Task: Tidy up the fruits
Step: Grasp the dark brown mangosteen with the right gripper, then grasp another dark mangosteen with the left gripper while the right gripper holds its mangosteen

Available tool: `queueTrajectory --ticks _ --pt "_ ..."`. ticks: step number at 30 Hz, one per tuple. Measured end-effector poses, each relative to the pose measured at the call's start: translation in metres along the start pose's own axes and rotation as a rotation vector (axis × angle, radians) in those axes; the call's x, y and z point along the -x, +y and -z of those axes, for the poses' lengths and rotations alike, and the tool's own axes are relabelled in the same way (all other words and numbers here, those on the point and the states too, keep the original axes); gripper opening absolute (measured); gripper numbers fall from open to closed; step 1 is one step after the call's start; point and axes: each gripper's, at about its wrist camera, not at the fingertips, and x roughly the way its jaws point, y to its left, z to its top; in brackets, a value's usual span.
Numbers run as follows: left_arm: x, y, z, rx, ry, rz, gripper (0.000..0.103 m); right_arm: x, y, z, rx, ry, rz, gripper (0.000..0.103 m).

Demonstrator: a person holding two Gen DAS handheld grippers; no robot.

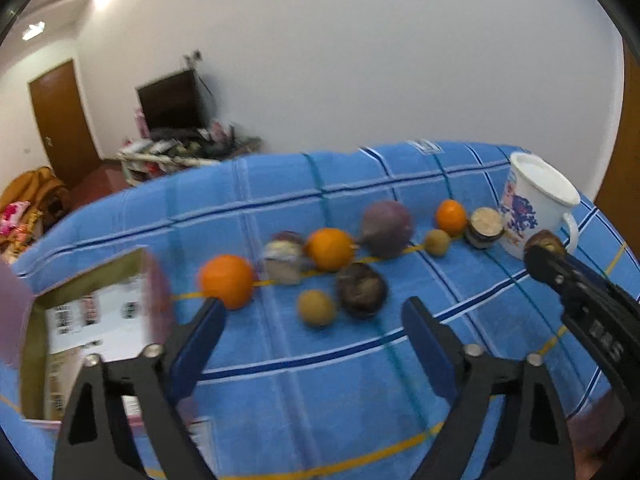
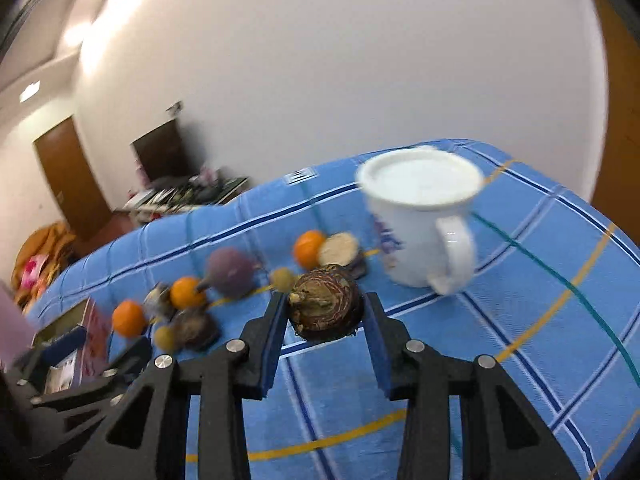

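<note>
Where the blue checked cloth (image 1: 280, 400) covers the worktop, two containers stand at opposite ends of a loose row of fruit. The white mug (image 2: 420, 216), printed in blue and red, stands upright with its handle turned toward the right wrist camera; its inside looks plain white and whether it holds anything cannot be told. The open cardboard box (image 1: 80, 320) lies far from the mug, beyond the last fruit of the row; printed labels show inside it, and blur hides any other contents.

Nearest the mug lie a cut dark fruit (image 1: 486, 226) with a pale face, a small orange (image 1: 451, 216) and a small tan fruit (image 1: 437, 242). Farther from the mug come a large purple fruit (image 1: 386, 228), a second orange (image 1: 330, 249), a pale blurred fruit (image 1: 282, 260), a dark brown fruit (image 1: 362, 290), another tan fruit (image 1: 316, 307) and, farthest from the mug, a third orange (image 1: 227, 281).

The right gripper (image 2: 326, 316) pinches a brown, ringed round fruit (image 2: 324, 304) between its blue pads, just short of the mug and on its handle side. It points obliquely downward.

The left gripper (image 1: 314, 320) is spread, with nothing between its pads (image 1: 426, 340). It also tilts downward, aimed at the stretch of the row far from the mug; the third orange sits just beyond its box-side fingertip.
</note>
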Motion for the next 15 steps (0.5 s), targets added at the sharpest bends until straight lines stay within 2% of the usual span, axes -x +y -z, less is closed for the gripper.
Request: queueTrajectory --ticks 3,7,8,10,13,15 --pt "-0.022 -0.015 -0.008 -0.001 0.042 0.011 0.081 0.004 -0.005 -0.001 -0.03 -0.015 0.015 0.041" --pt "-0.046 -0.033 -0.014 -0.035 0.088 0.005 0.063 0.012 -0.004 -0.001 -0.028 -0.05 0.033 0.041" --pt "-0.053 -0.036 -0.015 -0.044 0.109 -0.001 0.061 0.016 -0.005 -0.002 -0.029 -0.055 0.032 0.041" --pt "-0.06 -0.042 -0.016 -0.052 0.107 -0.019 0.059 0.015 -0.005 -0.001 -0.029 -0.051 0.025 0.041" --pt "-0.075 -0.045 -0.017 -0.046 0.154 -0.042 0.06 0.009 -0.007 -0.001 -0.04 -0.019 0.001 0.041" --pt "-0.078 -0.045 -0.016 -0.038 0.128 -0.035 0.059 0.008 -0.01 0.0 -0.047 -0.004 -0.011 0.041"
